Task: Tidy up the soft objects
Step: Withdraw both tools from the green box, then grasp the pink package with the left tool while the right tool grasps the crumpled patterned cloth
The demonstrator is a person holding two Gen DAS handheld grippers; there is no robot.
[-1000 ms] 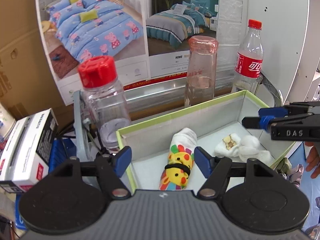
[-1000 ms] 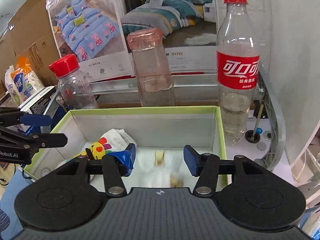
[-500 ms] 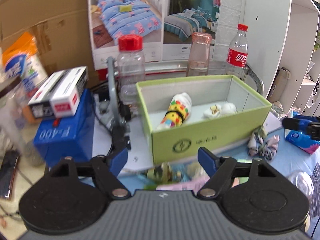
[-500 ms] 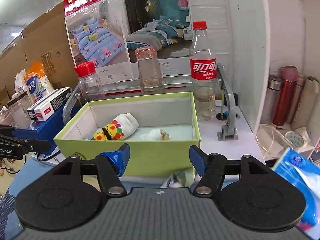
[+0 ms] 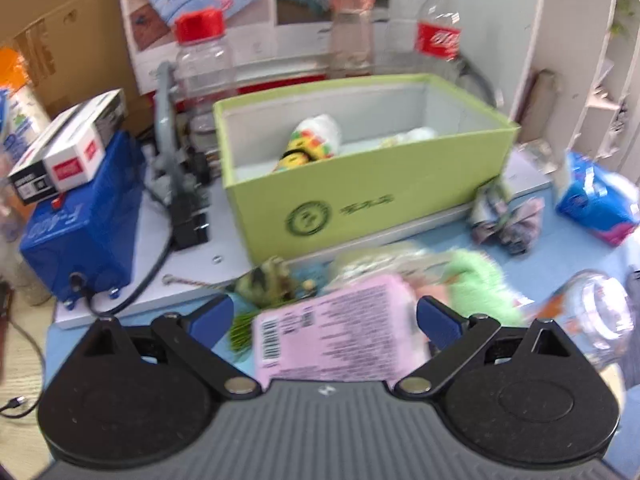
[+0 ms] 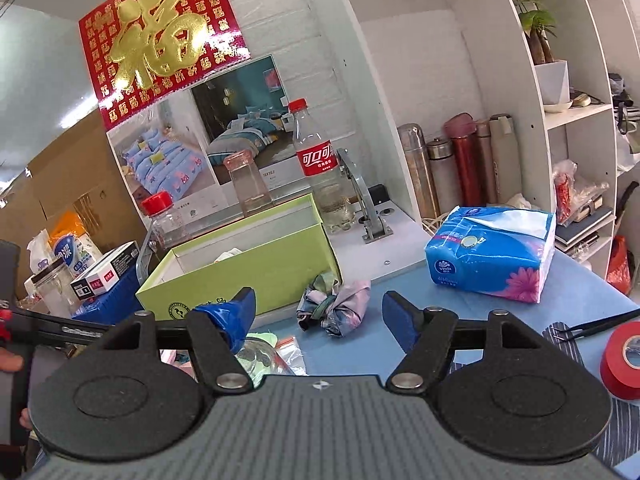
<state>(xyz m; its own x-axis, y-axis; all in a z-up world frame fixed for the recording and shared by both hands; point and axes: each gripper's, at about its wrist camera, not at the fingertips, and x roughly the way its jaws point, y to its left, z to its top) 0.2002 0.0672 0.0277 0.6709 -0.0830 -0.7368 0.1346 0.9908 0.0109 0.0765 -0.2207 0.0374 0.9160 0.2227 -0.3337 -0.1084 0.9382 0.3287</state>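
A green box [image 5: 372, 184] [image 6: 240, 272] holds a colourful rolled sock [image 5: 310, 144] and a white soft item [image 5: 412, 136]. My left gripper [image 5: 324, 316] is open and empty, over a pink packet [image 5: 332, 344] and a green fluffy cloth [image 5: 476, 280] on the blue table. A camouflage soft item [image 5: 266, 280] lies in front of the box. My right gripper [image 6: 318, 312] is open and empty, just short of a crumpled grey-patterned cloth [image 6: 334, 306] [image 5: 506, 220] beside the box.
A blue tissue pack [image 6: 492, 256] [image 5: 592, 200] lies at right. Bottles [image 5: 204, 60] [image 6: 318, 168] stand behind the box. A blue device [image 5: 80, 224] with small cartons is at left. A clear jar [image 5: 596, 312] lies on its side. Red tape [image 6: 622, 360] and flasks [image 6: 460, 164] are at right.
Both grippers pulled back from over the box and dropped toward the table in front of it. Both stayed open and empty. The socks remain in the box.
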